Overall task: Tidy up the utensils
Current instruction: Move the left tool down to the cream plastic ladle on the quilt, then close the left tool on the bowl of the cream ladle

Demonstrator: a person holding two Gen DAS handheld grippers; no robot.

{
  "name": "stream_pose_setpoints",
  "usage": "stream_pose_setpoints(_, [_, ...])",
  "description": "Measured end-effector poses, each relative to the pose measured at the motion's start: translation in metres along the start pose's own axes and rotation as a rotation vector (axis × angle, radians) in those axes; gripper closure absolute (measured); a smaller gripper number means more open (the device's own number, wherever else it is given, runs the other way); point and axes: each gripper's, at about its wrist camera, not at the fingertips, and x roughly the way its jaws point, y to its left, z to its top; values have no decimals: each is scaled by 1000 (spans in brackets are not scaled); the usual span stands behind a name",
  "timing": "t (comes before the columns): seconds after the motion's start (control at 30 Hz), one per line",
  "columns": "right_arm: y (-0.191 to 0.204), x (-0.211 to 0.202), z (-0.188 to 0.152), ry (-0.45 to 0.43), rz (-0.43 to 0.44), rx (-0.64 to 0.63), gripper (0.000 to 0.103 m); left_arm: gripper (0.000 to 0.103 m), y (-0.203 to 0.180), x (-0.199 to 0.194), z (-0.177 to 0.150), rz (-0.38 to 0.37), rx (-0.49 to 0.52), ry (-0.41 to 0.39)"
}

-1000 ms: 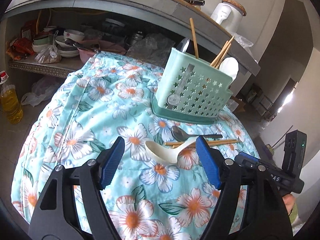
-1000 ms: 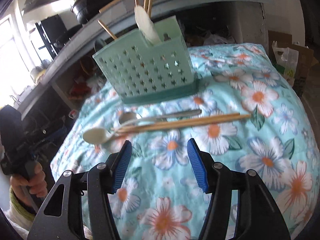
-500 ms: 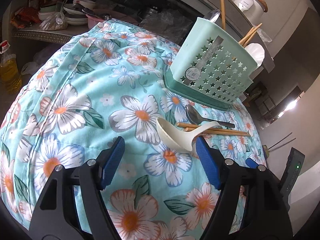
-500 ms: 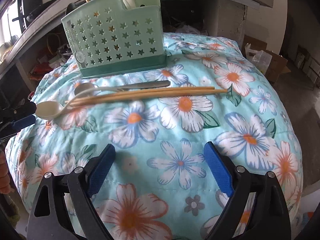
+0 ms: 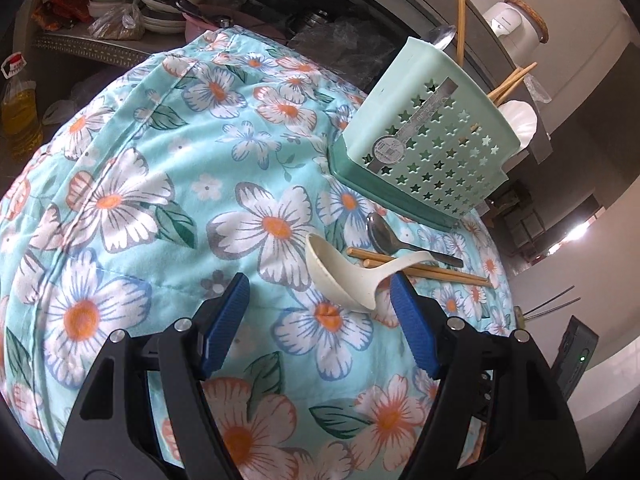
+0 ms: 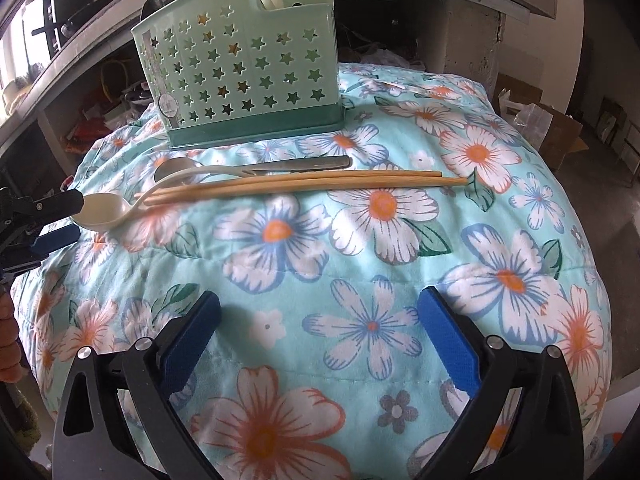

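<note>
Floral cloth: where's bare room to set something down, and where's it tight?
Free: the wide stretch of floral cloth between the chopsticks and the right gripper, and the patch left of the caddy in the left wrist view. Crowded: the strip before the caddy, where the metal spoon, chopsticks and white spoon overlap, left gripper close.

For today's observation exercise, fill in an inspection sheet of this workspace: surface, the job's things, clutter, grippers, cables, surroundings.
Surface: turquoise floral padded cloth, bare of loose scraps.
Job's things: mint-green star-perforated plastic utensil caddy upright, already holding some utensils; cream plastic ladle spoon, steel spoon and pair of wooden chopsticks lying together in front of it.
Clutter: nothing seen on the cloth.
Grippers: left gripper open, right at the ladle's bowl; right gripper open over bare cloth.
Cables: nothing seen.
Surroundings: shelf with stacked bowls; oil bottle; cardboard boxes.
</note>
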Motion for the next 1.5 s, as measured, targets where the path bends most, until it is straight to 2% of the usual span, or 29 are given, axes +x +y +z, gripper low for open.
stream_pose_setpoints(0.03, [0, 0, 0, 0, 1, 0, 7, 35, 1, 1, 0, -12, -15, 5])
stream_pose_setpoints(0.2, [0, 0, 0, 0, 2, 1, 7, 50, 6, 10, -1, -44, -74, 25])
stream_pose_setpoints(0.4, [-1, 0, 0, -1, 2, 2, 7, 65, 9, 16, -1, -38, -95, 9])
stream_pose_setpoints(0.5, [0, 0, 0, -1, 2, 2, 7, 78, 11, 19, 1, -9, -107, 0])
stream_pose_setpoints(0.57, [-1, 0, 0, -1, 3, 2, 7, 94, 15, 20, 2, 11, -116, 0])
stream_pose_setpoints(0.6, [-1, 0, 0, -1, 4, 2, 7, 96, 17, 20, 3, 17, -123, 3])
stream_pose_setpoints(0.7, [-1, 0, 0, -1, 4, 3, 7, 97, 20, 16, 5, 13, -120, 18])
stream_pose_setpoints(0.9, [-1, 0, 0, -2, 4, 3, 7, 97, 29, -4, 20, 77, -69, 33])
stream_pose_setpoints(1.03, [-1, 0, 0, -2, 4, 2, 7, 96, 47, -8, 24, 86, -119, 46])
stream_pose_setpoints(1.1, [-1, 0, 0, -1, 3, 2, 7, 94, 54, -8, 21, 46, -165, 57])
stream_pose_setpoints(1.23, [-1, 0, 0, -2, 4, 3, 7, 78, 55, -12, 15, -9, -198, 68])
stream_pose_setpoints(1.37, [-1, 1, -1, -3, 4, 3, 7, 66, 51, -17, 8, -15, -200, 75])
stream_pose_setpoints(1.5, [-1, 1, -1, -3, 4, 3, 7, 64, 44, -15, 1, 17, -181, 53])
